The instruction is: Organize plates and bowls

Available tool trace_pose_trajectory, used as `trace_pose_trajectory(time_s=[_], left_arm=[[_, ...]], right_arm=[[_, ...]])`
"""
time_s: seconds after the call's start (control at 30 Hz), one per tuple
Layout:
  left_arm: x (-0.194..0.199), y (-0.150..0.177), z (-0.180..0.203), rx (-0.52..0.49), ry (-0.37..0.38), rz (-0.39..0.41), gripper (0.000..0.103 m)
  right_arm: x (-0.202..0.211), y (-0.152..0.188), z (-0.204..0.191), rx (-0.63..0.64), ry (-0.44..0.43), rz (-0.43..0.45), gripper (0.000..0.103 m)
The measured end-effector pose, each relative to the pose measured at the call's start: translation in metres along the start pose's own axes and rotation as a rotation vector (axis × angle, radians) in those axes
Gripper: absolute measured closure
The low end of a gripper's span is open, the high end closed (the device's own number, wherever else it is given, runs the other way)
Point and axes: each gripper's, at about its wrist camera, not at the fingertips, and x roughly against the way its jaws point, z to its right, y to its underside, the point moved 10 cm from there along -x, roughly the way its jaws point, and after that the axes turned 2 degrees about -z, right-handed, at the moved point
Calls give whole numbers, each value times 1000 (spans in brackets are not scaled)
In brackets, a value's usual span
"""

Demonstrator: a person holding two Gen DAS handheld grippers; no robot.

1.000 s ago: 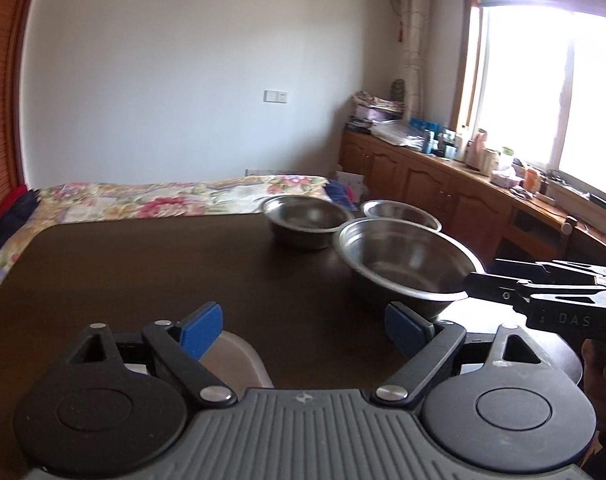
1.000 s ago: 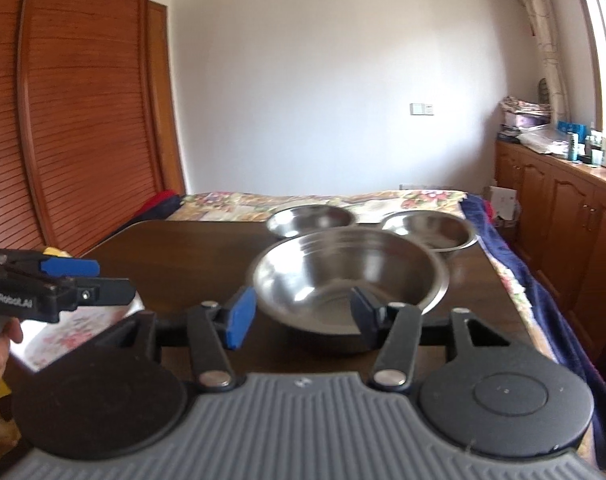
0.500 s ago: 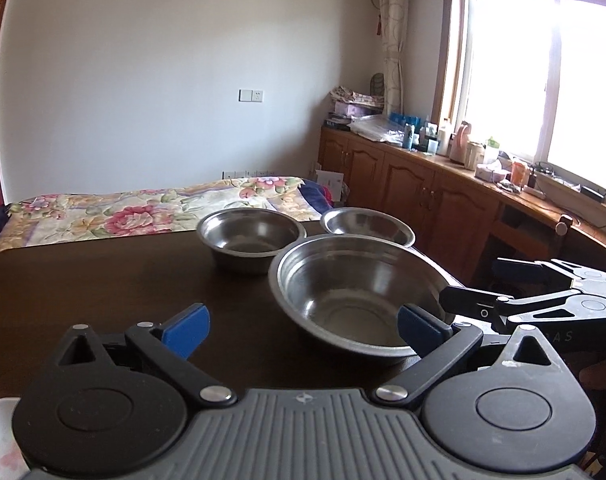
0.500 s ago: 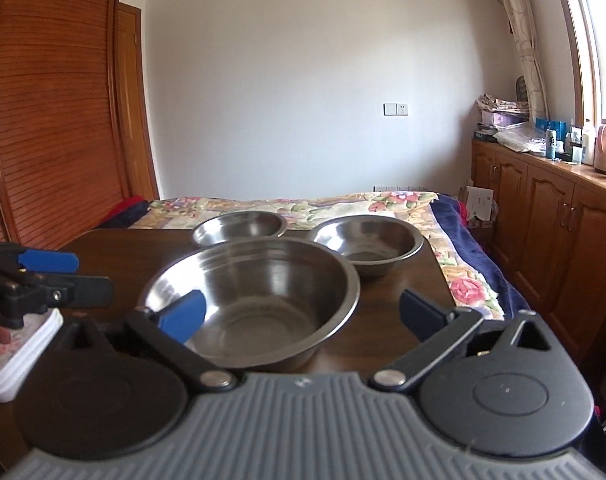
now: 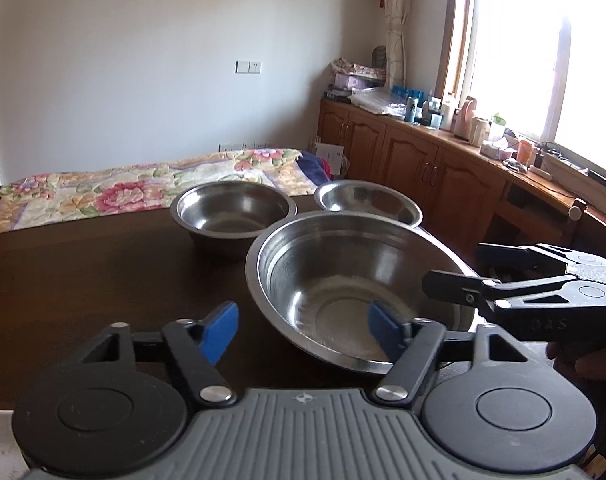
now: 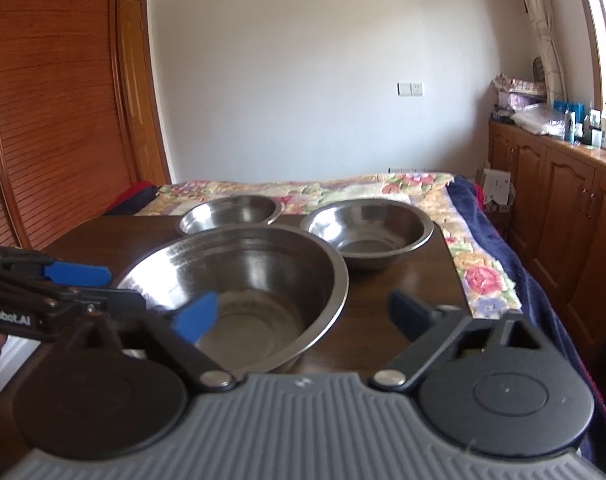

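Both grippers now close in on the big bowl [image 5: 355, 288] at the bench's [image 5: 83, 280] near edge: left gripper [image 5: 303, 326] and right gripper [image 6: 303, 312] gape wide, empty, each straddling its rim, ready to lift.

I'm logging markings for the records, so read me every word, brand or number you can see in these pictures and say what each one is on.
"mRobot.AI": white letters on the side of the left gripper, its start cut off by the picture's edge.
"DAS": faint raised letters on the body of the right gripper, barely readable.
Bottles and boxes on the wooden counter: labels too small and blurred to read.
The three steel bowls carry no visible text.
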Motion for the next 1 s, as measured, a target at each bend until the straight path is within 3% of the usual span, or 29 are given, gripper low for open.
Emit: trace_pose_trajectory(time_s=[0.1, 0.37, 0.63, 1.0], left_arm=[[-4, 0, -2, 15, -3, -8, 42], [-11, -2, -6, 49, -9, -14, 52], [-11, -2, -6, 53, -11, -11, 63], [-6, 1, -6, 52, 6, -15, 63]], right_arm=[[-5, 1, 4, -19, -21, -25, 32], [-14, 3, 9, -79, -54, -67, 50], [-16, 3, 8, -76, -52, -71, 64], [-12, 5, 12, -111, -59, -49, 74]])
